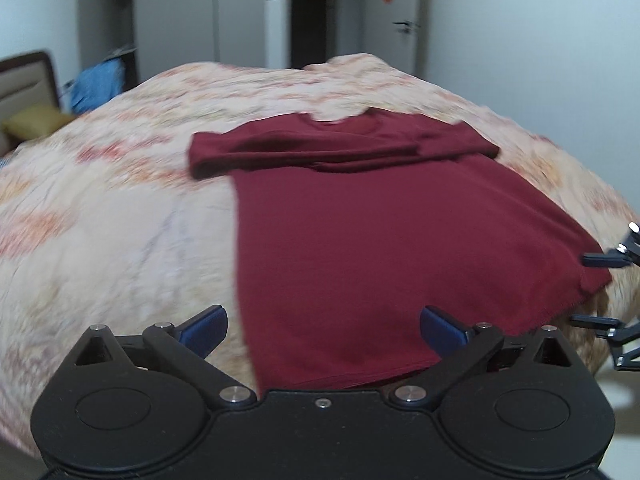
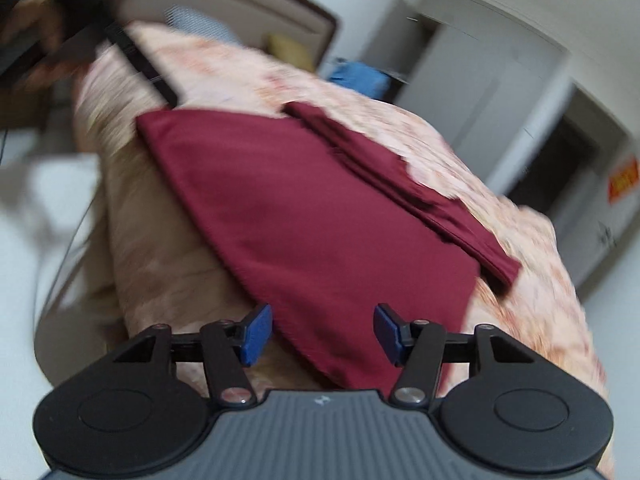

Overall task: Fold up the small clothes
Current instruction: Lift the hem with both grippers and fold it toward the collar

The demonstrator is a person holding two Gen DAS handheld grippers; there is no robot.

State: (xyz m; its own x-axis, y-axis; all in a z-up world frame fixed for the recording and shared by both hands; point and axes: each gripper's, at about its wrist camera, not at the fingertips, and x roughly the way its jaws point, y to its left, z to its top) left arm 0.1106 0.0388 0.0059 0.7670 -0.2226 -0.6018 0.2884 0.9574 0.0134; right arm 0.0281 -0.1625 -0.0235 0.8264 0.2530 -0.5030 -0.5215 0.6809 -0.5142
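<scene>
The dark red shirt (image 1: 400, 248) is lying flat on the bed (image 1: 120, 208), sleeves already folded in. Both tools are standing spread and empty: left tool (image 1: 323, 330), right tool (image 2: 323, 334). Judged next: pinching the near hem corners. Only the left view is showing the collar.

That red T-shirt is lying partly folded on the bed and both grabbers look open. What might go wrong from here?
1. The dark red T-shirt reaches the edge of the bed, and its near corner looks to hang over it; a careless tug might slide it off.
2. The left gripper and right gripper are both open and grip nothing; closing on one layer only could undo the folded sleeves.
</scene>
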